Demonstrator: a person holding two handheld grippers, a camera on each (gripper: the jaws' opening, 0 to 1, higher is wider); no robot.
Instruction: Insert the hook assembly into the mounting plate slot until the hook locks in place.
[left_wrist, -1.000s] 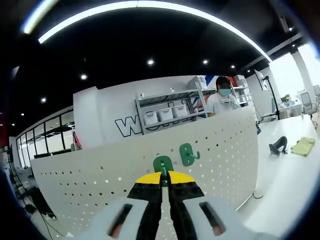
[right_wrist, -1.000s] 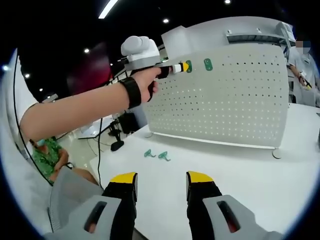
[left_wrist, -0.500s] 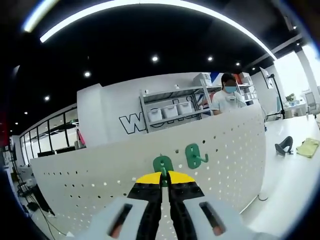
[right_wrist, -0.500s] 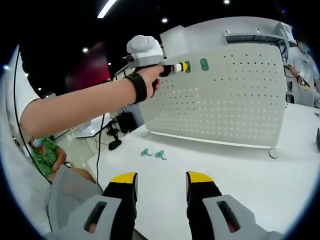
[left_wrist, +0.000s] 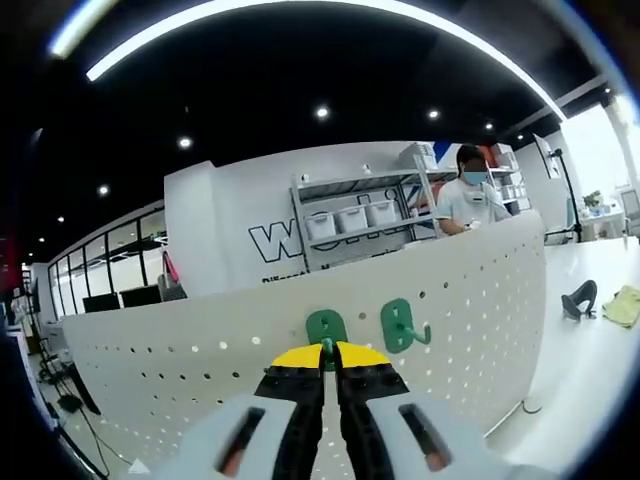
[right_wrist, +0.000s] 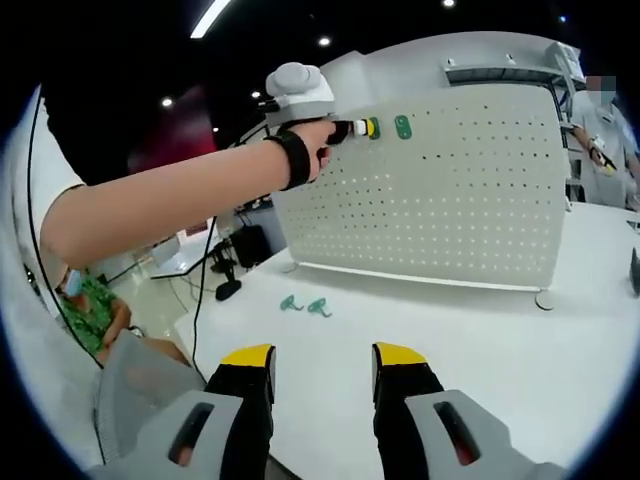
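Right now a green hook (left_wrist: 326, 327) sits just ahead of the left gripper (left_wrist: 330, 352), whose jaws are pressed together on its lower part, holding its flat back against the upper edge of the white perforated board (left_wrist: 200, 380). Whether its tabs are seated in the holes or only resting on the surface cannot be told, since the yellow jaw tips cover the lower part. Judging by this, the insertion is under way but the lock is not confirmed; what is left is a final push or drop into the holes and then a release.

Just beside it, off to the right of the jaws, a second green hook (left_wrist: 402, 325) hangs on the board with its prong sticking out, so one appears already mounted.

From the right gripper view, the right gripper (right_wrist: 322, 358) hovers low over the white worktop (right_wrist: 520, 350) with its jaws apart and nothing between them. Well ahead of them and to the left, two more green hooks (right_wrist: 305, 305) lie loose on the worktop near the board's foot, apparently waiting their turn.
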